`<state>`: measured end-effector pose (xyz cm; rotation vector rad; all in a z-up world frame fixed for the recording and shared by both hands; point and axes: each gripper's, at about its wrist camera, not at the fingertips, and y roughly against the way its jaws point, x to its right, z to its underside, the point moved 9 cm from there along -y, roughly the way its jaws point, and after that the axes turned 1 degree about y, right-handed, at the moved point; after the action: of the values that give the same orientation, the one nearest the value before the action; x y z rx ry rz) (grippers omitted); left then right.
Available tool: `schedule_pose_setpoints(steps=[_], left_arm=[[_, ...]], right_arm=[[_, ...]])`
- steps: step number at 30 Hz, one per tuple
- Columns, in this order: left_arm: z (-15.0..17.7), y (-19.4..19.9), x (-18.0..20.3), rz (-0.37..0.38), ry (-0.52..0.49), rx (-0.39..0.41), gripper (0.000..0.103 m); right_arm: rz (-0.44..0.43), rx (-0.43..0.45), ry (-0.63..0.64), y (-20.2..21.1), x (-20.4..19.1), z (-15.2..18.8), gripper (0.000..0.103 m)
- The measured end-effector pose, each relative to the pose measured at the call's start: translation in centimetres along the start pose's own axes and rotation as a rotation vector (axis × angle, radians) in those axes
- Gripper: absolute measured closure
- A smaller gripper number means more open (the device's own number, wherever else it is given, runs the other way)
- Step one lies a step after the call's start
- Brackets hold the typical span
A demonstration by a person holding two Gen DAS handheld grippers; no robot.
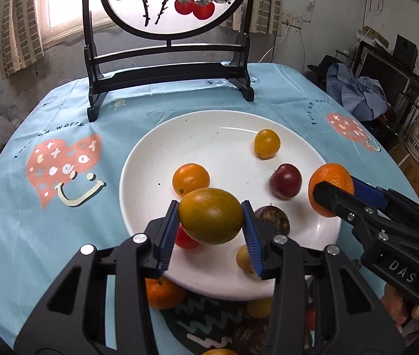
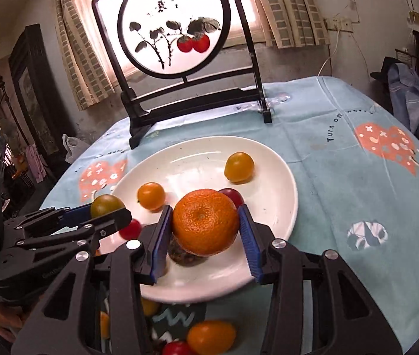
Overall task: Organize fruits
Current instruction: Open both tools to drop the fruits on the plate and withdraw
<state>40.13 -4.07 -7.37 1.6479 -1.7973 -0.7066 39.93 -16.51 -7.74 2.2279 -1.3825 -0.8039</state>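
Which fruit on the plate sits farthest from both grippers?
The small yellow tomato near the plate's far rim, alone; the other fruits cluster nearer the grippers.

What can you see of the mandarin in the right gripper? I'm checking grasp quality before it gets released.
The mandarin is round, bright orange, with dimpled, slightly glossy peel and a small dot-like navel facing the camera. It looks whole and unbruised. The right gripper clamps it at its sides between two blue ribbed pads, holding it above the near part of the white plate, over a dark round fruit. Whether it touches that fruit cannot be told.
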Motion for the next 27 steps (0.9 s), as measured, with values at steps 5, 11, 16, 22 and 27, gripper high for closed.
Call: schedule_pose_setpoints(steps=[5, 11, 16, 22, 27], left_arm=[[-0.2, -1.7, -0.1, -0.022, -0.019, -0.019, 0.058], [-1.0, 2.3, -1.1, -0.101, -0.029, 0.103, 0.013], [1.7, 7.0, -2.5, -0.074, 0.021, 0.139, 0.007], [7.9, 10.1, -4.6, -0.086, 0.112, 0.141, 0.006], [12.7, 9.3, -5.8, -0.121, 0.161, 0.062, 0.006]], right_arm=[[0.009, -0.059, 0.003, -1.8, 0.5, 0.3, 0.057], [0.024, 0.044, 0.051, 2.1, -0.4, -0.9, 0.047], [-0.065, 0.073, 0.069, 6.3, -2.5, 1.3, 0.046], [-0.096, 0.022, 0.068, 9.2, -3.7, 7.5, 0.046], [-0.113, -0.036, 0.097, 9.7, -5.2, 10.7, 0.046]])
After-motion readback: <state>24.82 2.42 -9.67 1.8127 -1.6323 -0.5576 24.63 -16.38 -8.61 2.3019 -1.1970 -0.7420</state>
